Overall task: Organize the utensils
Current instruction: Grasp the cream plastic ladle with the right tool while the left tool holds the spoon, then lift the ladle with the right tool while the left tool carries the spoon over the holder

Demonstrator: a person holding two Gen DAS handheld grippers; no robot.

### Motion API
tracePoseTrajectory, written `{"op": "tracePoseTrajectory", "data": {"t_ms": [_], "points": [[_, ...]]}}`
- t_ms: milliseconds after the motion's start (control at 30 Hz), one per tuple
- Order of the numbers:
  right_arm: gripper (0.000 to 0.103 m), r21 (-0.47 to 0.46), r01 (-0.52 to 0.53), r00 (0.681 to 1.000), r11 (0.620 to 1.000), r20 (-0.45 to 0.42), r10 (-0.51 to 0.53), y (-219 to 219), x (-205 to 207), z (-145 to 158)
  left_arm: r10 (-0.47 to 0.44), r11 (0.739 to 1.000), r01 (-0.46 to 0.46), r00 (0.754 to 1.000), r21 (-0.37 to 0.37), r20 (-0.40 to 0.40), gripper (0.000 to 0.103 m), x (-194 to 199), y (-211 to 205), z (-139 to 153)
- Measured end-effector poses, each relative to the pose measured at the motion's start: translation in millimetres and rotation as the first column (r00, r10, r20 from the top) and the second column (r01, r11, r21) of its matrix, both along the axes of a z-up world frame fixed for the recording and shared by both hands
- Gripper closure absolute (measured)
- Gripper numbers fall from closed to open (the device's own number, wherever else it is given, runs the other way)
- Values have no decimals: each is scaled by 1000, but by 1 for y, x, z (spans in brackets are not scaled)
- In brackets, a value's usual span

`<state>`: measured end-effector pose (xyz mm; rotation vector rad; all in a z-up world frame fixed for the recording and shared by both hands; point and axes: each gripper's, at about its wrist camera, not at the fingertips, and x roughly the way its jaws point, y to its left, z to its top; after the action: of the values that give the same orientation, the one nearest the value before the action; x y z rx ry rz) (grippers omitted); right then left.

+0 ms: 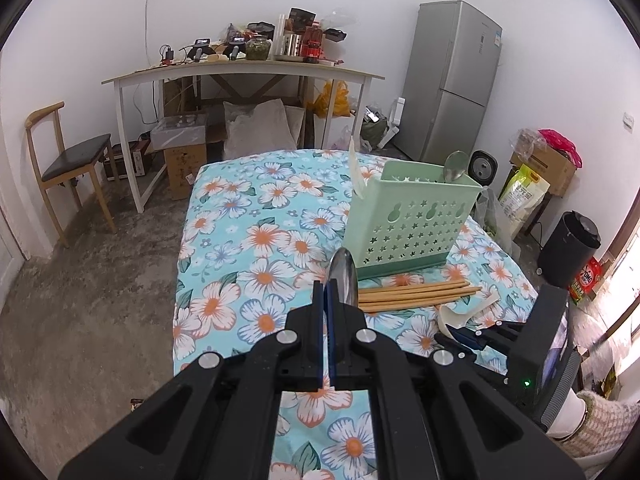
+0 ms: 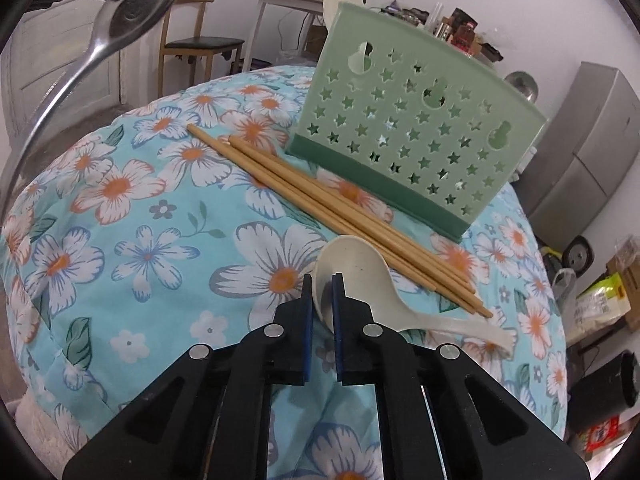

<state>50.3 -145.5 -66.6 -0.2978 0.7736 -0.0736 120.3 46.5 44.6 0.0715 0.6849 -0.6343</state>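
While the left tool (image 1: 325,292) clamps a metal spoon (image 1: 343,278) at frame centre, ready for the green caddy (image 1: 412,220), the right tool (image 2: 323,292) has seemingly pinched the cream spoon (image 2: 352,276) beside the chopsticks (image 2: 320,200).

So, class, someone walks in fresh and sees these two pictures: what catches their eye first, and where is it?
Probably the pale green utensil holder with star-shaped holes, upright on the flowered cloth, with a bundle of wooden chopsticks lying in front of it. Nearer, the right tool is shut on the bowl of a cream plastic spoon, while the left tool holds a metal spoon.
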Motion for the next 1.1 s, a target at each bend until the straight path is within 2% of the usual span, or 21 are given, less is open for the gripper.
{"op": "tracePoseTrajectory", "data": {"t_ms": [133,333,467,667,767,900,967,1100], "points": [[99,-1,1,999,1000,50,-1,1,-10,16,0,1000,0,1000,3,3,102,0,0,1],[100,61,4,992,998,125,-11,-8,-23,51,3,1000,-3,1000,-1,3,102,0,0,1],[100,140,-5,985,990,170,-19,-19,-32,76,4,1000,-4,1000,-3,5,102,1,0,3],[100,292,-39,976,956,218,-27,-37,-42,106,2,1000,-2,1000,0,15,102,-3,-2,6],[100,363,-57,972,930,234,-32,-46,-46,116,3,1000,-3,1000,3,20,102,-5,-4,8],[100,482,-103,965,870,259,-29,-65,-53,129,4,1000,-4,1000,3,19,102,-5,-4,8],[100,538,-122,961,834,274,-36,-79,-56,136,5,1000,-5,1000,4,20,102,-5,-4,8],[100,671,-169,948,722,312,-68,-123,-67,152,12,1000,-12,999,3,33,102,-6,-7,14]]}}
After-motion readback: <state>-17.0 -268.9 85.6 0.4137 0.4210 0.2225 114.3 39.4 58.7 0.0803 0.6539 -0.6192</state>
